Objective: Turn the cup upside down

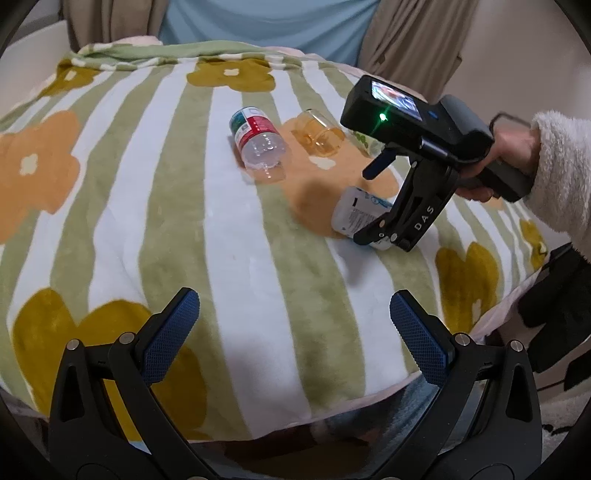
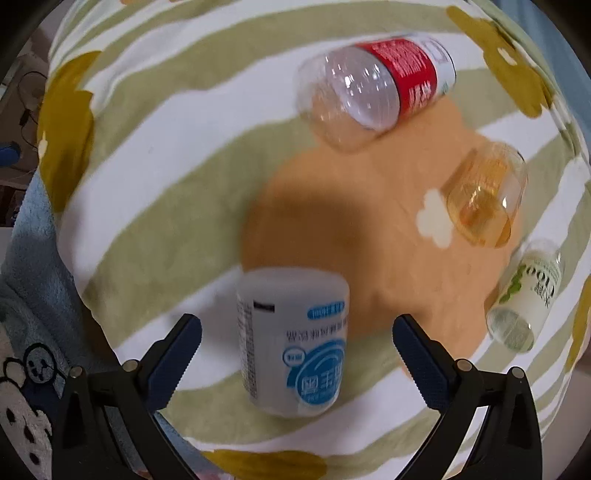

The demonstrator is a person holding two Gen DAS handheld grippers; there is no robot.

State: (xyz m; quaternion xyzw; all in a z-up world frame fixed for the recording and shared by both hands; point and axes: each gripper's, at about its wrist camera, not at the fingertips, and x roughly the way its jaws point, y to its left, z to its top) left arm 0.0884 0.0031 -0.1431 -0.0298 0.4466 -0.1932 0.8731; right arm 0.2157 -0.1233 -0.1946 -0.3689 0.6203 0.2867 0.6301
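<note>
A white cup with a blue label (image 2: 291, 343) rests on the striped flower blanket (image 2: 166, 177); its print reads upside down in the right wrist view. My right gripper (image 2: 297, 321) is open, one finger on each side of the cup with gaps to it. In the left wrist view the same cup (image 1: 351, 212) looks tilted over, under the right gripper (image 1: 371, 203), which a hand in a fluffy white sleeve (image 1: 561, 166) holds. My left gripper (image 1: 293, 299) is open and empty, low over the near part of the blanket.
A clear bottle with a red label (image 2: 373, 88) lies on its side beyond the cup. An amber transparent cup (image 2: 484, 195) lies beside it, and a small green-and-white bottle (image 2: 524, 295) lies to the right. A person sits behind the blanket (image 1: 258, 22).
</note>
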